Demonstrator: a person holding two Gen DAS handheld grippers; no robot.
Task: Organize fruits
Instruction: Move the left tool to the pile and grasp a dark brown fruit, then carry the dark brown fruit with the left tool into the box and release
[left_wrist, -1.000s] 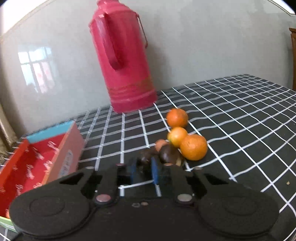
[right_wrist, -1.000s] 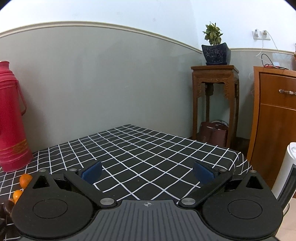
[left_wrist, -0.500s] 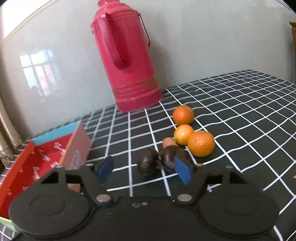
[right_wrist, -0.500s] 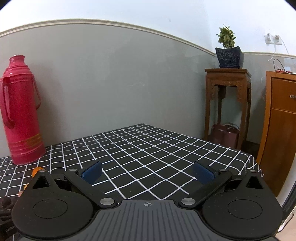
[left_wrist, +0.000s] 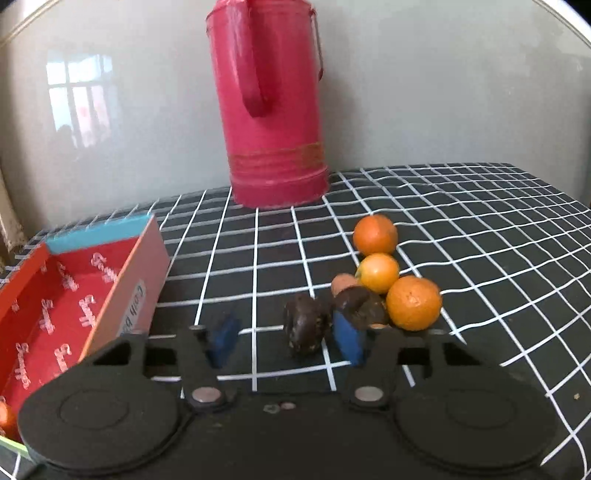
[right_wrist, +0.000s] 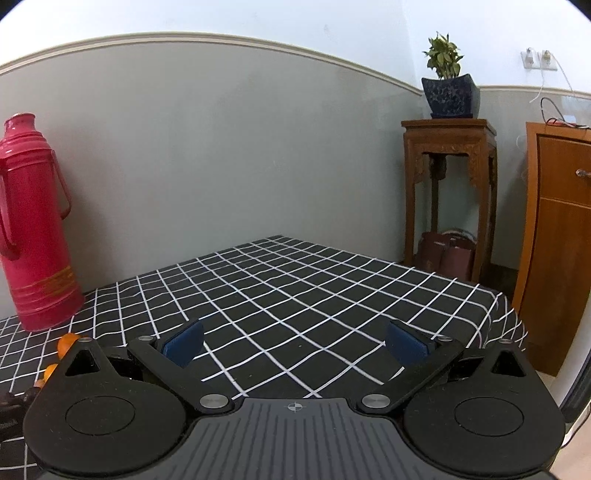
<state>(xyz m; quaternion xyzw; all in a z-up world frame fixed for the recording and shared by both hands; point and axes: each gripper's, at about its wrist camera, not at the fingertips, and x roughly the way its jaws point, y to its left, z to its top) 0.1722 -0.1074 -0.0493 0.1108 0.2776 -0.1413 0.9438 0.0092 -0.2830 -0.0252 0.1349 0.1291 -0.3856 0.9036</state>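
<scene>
In the left wrist view my left gripper (left_wrist: 286, 338) is open, low over the checked tablecloth. A dark brown fruit (left_wrist: 304, 326) lies between its blue pads (left_wrist: 349, 338). A second dark fruit (left_wrist: 360, 304) sits just behind the right pad. Three oranges (left_wrist: 413, 302) and a small pinkish fruit (left_wrist: 343, 284) cluster behind it. A red box (left_wrist: 70, 299) stands open at the left, with an orange (left_wrist: 5, 419) at its near corner. My right gripper (right_wrist: 293, 343) is open and empty over bare cloth; oranges (right_wrist: 68, 343) show at its left edge.
A tall red thermos (left_wrist: 269, 110) stands at the back by the wall, also in the right wrist view (right_wrist: 35, 229). A wooden plant stand (right_wrist: 448, 192) and a cabinet (right_wrist: 557, 243) stand beyond the table's right edge (right_wrist: 498, 306).
My left gripper opened from shut and moved forward toward the dark fruits. The right gripper turned slightly left, bringing the thermos further into view.
</scene>
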